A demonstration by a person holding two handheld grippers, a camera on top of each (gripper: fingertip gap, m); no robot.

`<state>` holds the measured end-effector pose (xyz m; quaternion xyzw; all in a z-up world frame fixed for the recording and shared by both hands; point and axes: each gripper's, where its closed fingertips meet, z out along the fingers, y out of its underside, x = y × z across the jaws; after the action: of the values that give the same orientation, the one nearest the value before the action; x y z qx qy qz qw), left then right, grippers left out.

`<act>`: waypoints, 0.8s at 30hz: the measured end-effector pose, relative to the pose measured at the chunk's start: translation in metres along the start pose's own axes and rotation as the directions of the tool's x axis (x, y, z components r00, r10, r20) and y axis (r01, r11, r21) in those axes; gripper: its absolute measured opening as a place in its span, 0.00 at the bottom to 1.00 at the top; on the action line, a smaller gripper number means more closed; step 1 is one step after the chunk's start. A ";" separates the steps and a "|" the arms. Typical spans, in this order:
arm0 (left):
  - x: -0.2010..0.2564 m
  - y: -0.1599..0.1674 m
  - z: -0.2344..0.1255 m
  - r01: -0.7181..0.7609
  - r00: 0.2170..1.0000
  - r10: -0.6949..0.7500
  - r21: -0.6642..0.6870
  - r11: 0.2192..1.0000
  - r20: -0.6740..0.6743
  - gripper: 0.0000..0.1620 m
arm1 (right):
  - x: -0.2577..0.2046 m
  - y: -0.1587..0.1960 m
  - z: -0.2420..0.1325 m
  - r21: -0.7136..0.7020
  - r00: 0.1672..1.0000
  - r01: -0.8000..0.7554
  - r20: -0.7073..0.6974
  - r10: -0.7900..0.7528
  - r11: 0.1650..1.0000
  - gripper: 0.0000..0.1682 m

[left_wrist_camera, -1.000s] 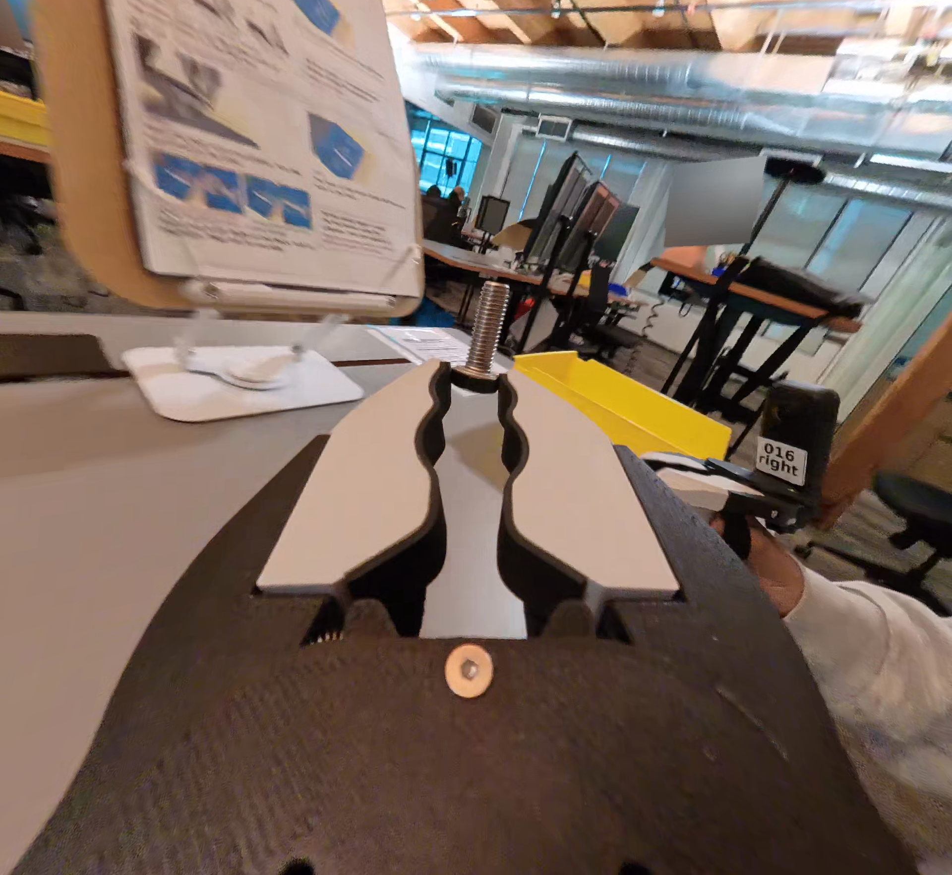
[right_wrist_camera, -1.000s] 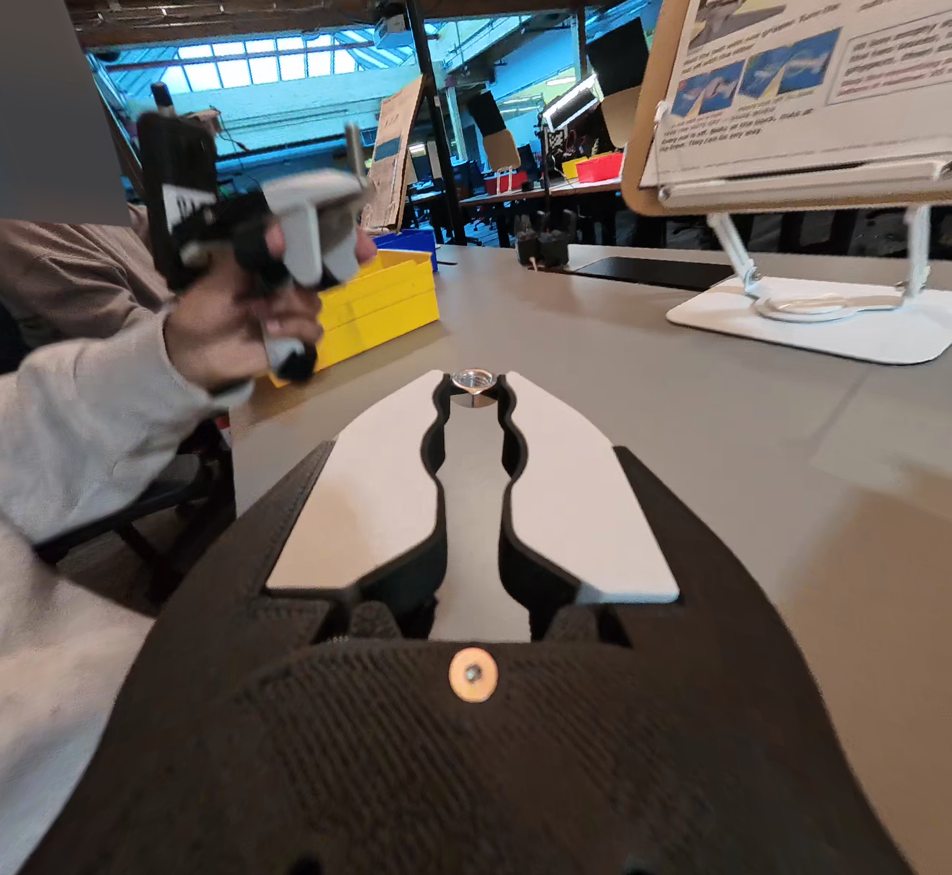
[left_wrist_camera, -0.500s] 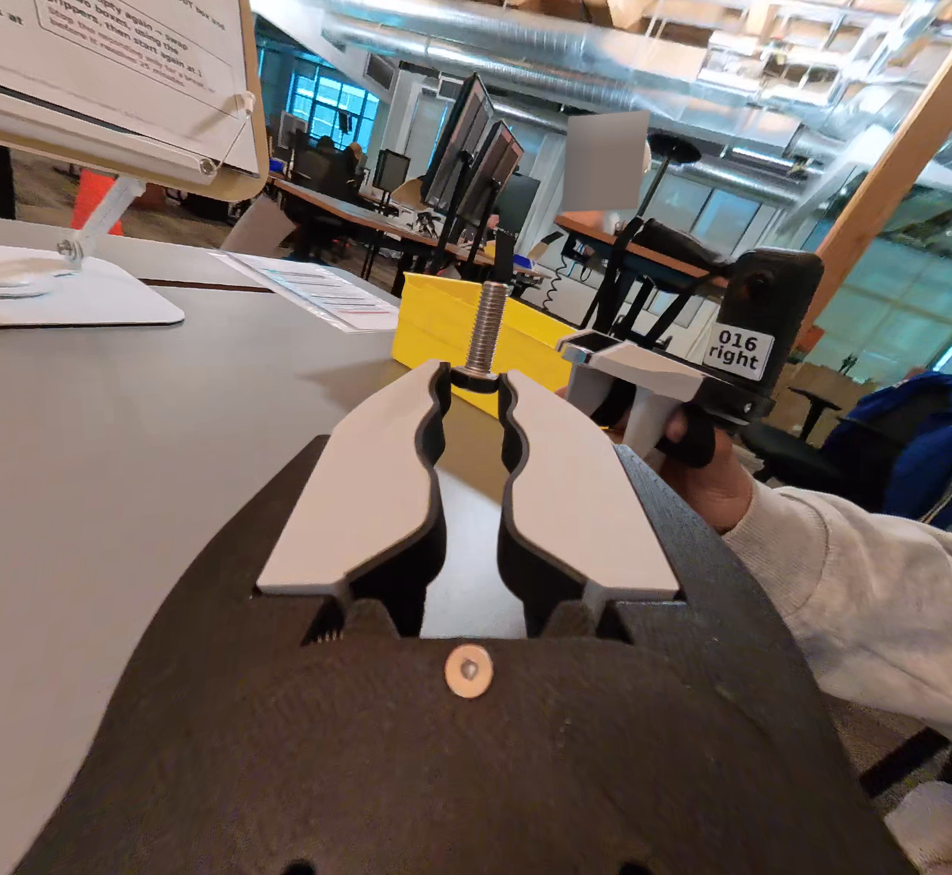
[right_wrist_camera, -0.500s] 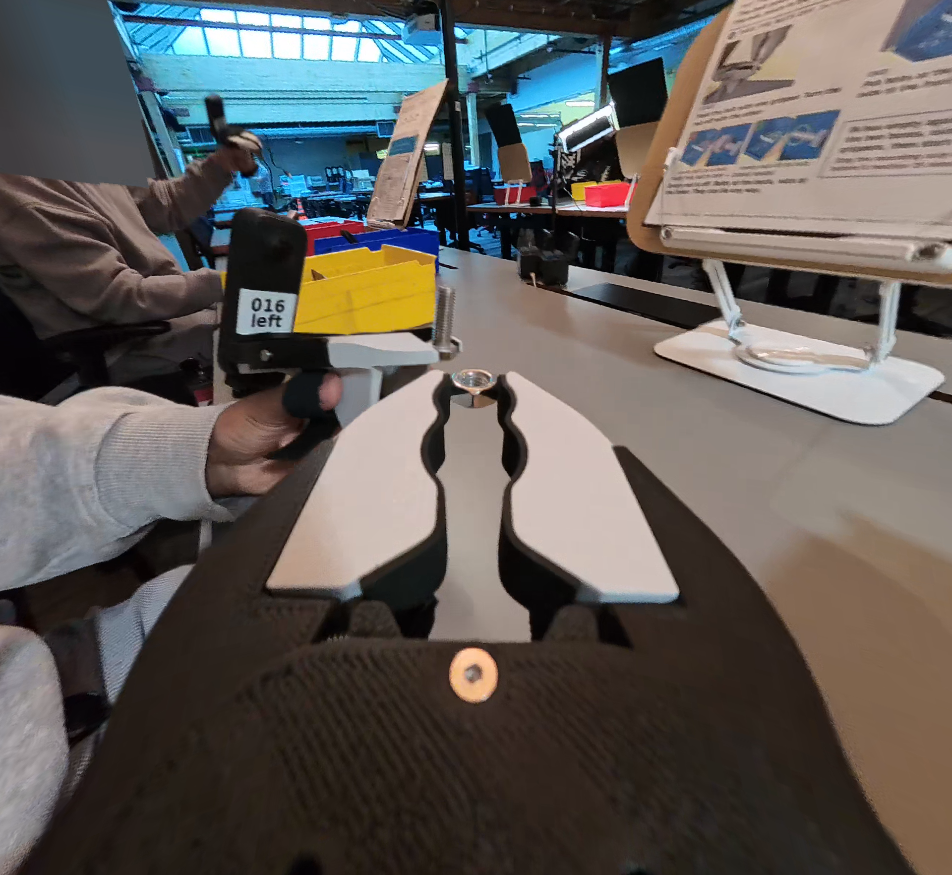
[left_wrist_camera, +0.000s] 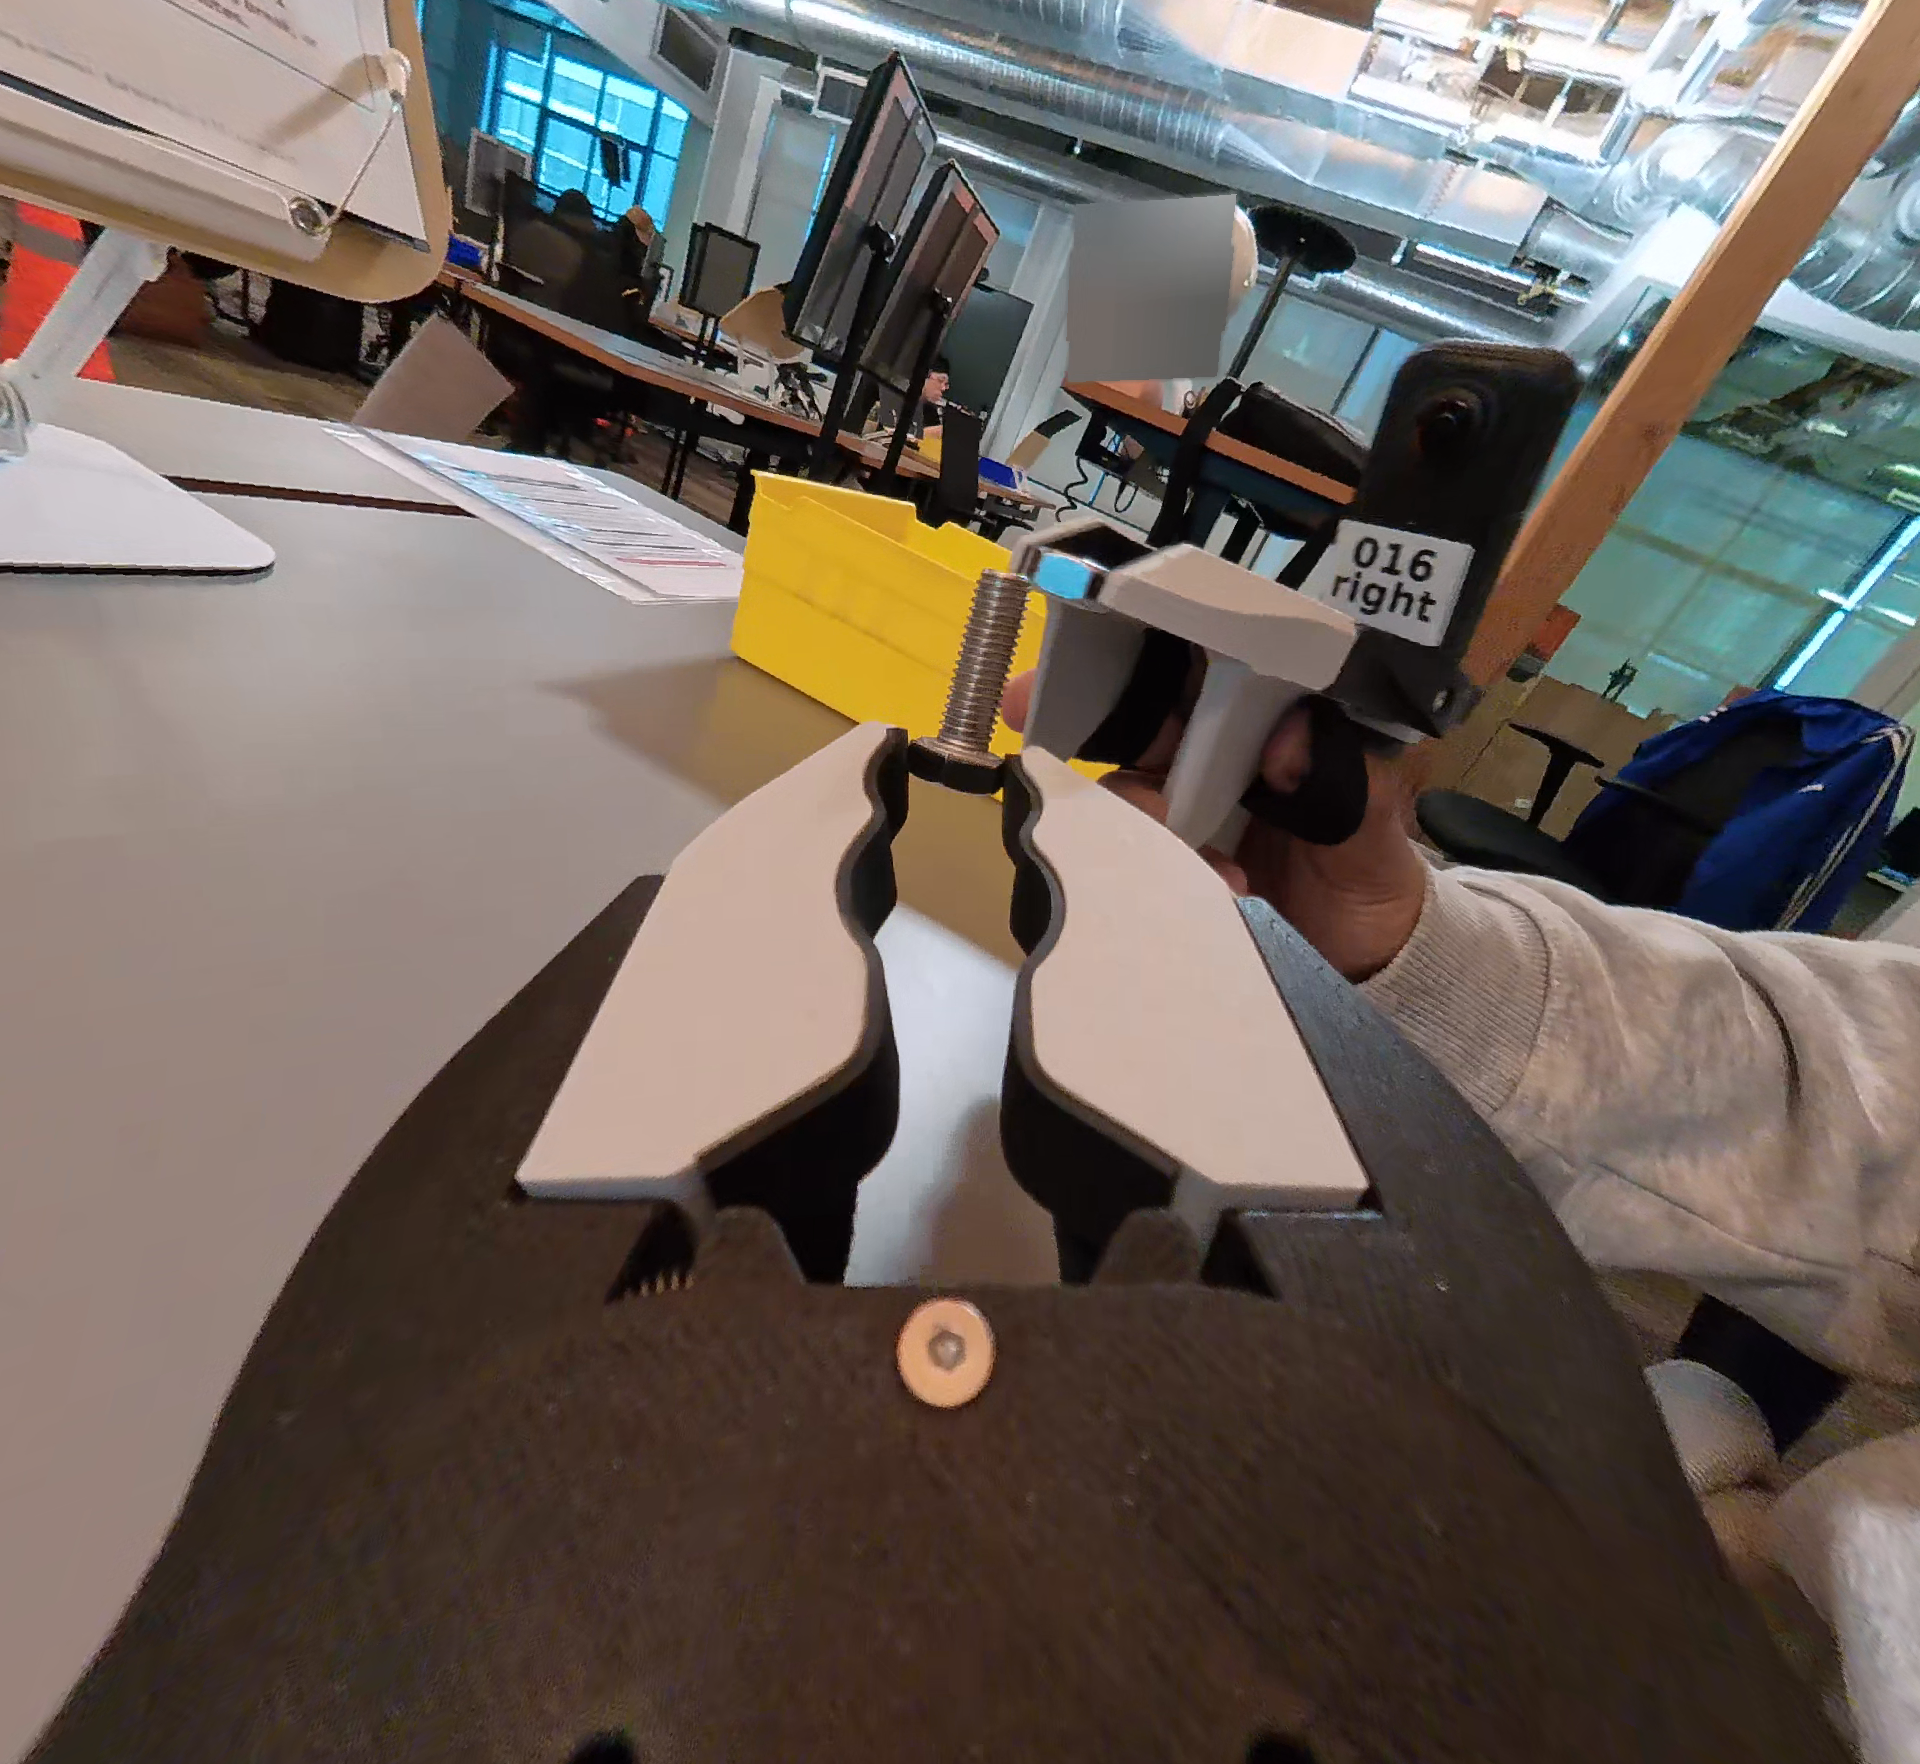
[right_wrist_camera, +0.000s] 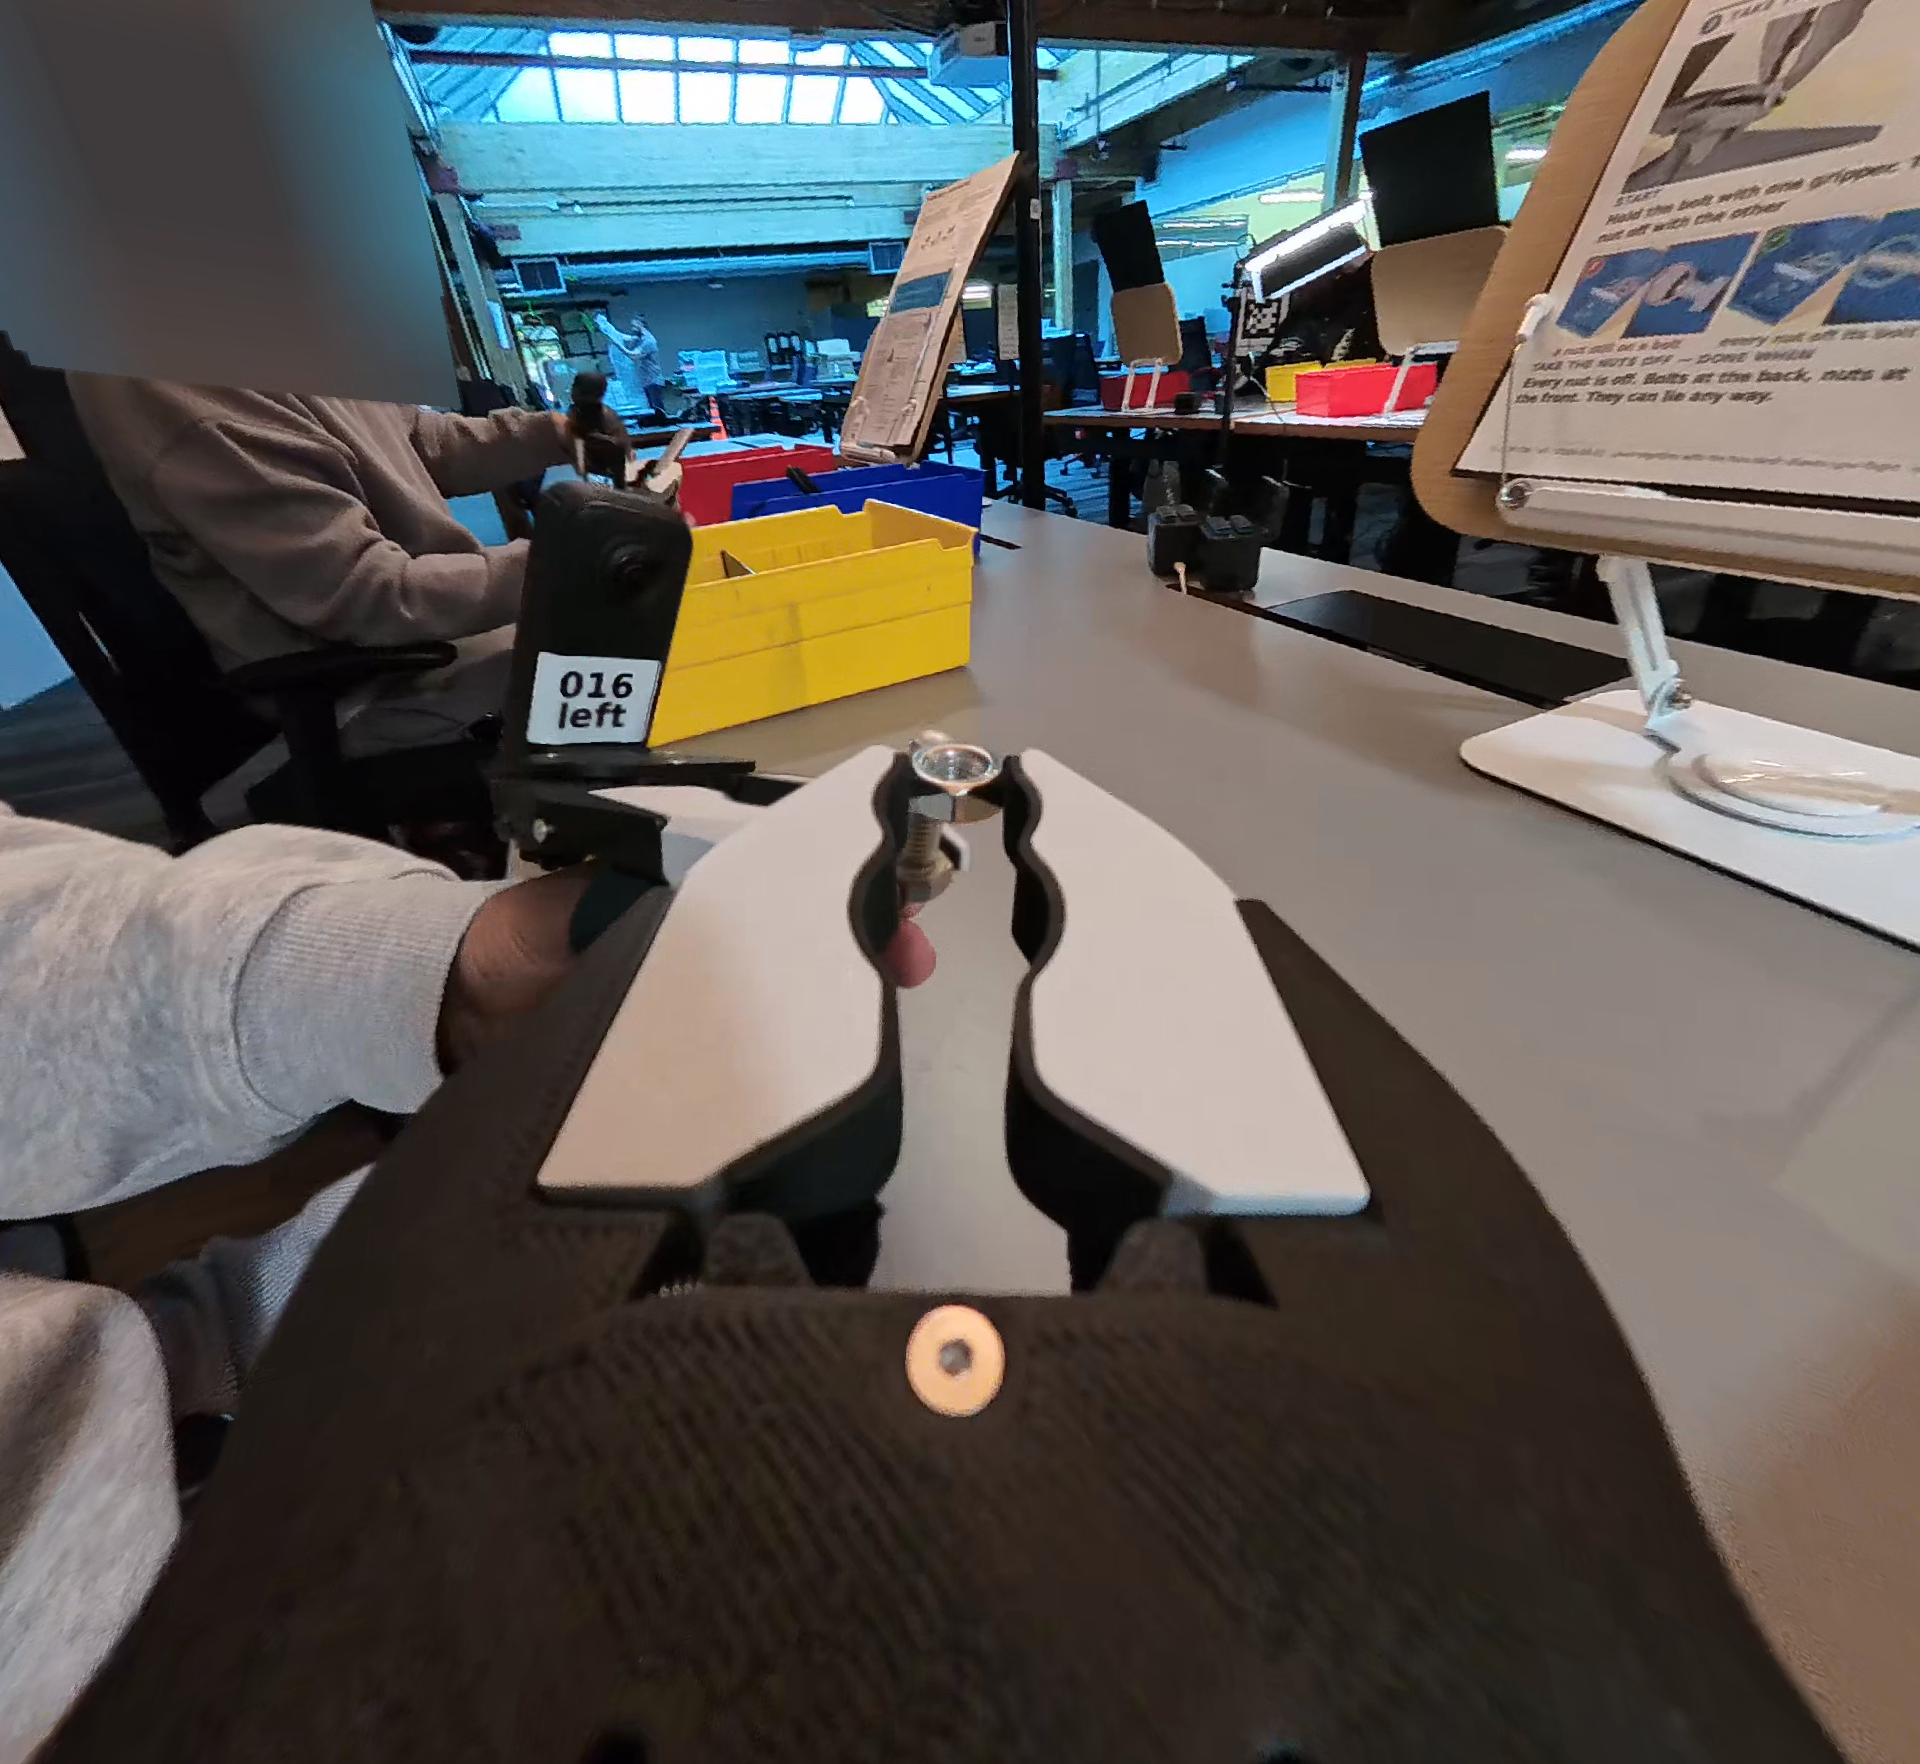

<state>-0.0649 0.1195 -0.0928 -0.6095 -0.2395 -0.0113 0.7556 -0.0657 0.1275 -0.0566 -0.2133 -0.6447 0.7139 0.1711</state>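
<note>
Left wrist view: left hand-held gripper (left_wrist_camera: 954, 758) pinched narrow on the hex head of a steel bolt (left_wrist_camera: 977, 665), threaded shank standing upright out of the tips, a bit tilted. Right hand-held gripper (left_wrist_camera: 1049, 571) sits at the shank's top end, its tips clamped on a shiny hex nut (left_wrist_camera: 1070, 573), nut at or just above the thread end; can't tell if threads are engaged.

Right wrist view agrees: nut (right_wrist_camera: 953, 767) held in the right tips, bolt (right_wrist_camera: 923, 847) hanging below w/ the left hand-held gripper (right_wrist_camera: 717, 795) under it.

Handling, by my read: both parts small, stiff, hard steel, not fragile, light. Smooth plated faces prob slippery, so hold on the hex flats, not the threads; the bolt could pivot in the tips if pushed sideways.

Around: grey desk (left_wrist_camera: 312, 779) beneath, yellow bin (left_wrist_camera: 862, 602) just behind the bolt, near but not touching. White-based stand w/ instruction sheet (right_wrist_camera: 1714, 260) well off to the side. Another person in grey sleeves (right_wrist_camera: 312, 519) beyond the bin. Nothing between the two tools.
</note>
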 end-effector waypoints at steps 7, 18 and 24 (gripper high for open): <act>0.007 -0.002 -0.009 -0.036 0.999 0.036 0.027 0.999 -0.009 0.11 | -0.014 -0.002 0.013 0.007 0.996 -0.022 0.082 0.021 1.000 0.10; 0.015 -0.001 -0.011 -0.043 0.999 0.044 0.029 0.999 -0.025 0.11 | -0.023 -0.006 0.014 -0.018 0.995 0.020 0.099 -0.018 1.000 0.10; 0.024 -0.001 -0.005 -0.023 0.997 0.027 0.058 0.998 -0.070 0.11 | -0.030 -0.008 0.011 -0.031 0.994 0.049 0.096 -0.045 0.998 0.10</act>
<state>-0.0423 0.1211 -0.0833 -0.5897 -0.2053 -0.0167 0.7809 -0.0462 0.1029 -0.0452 -0.1667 -0.6688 0.7081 0.1534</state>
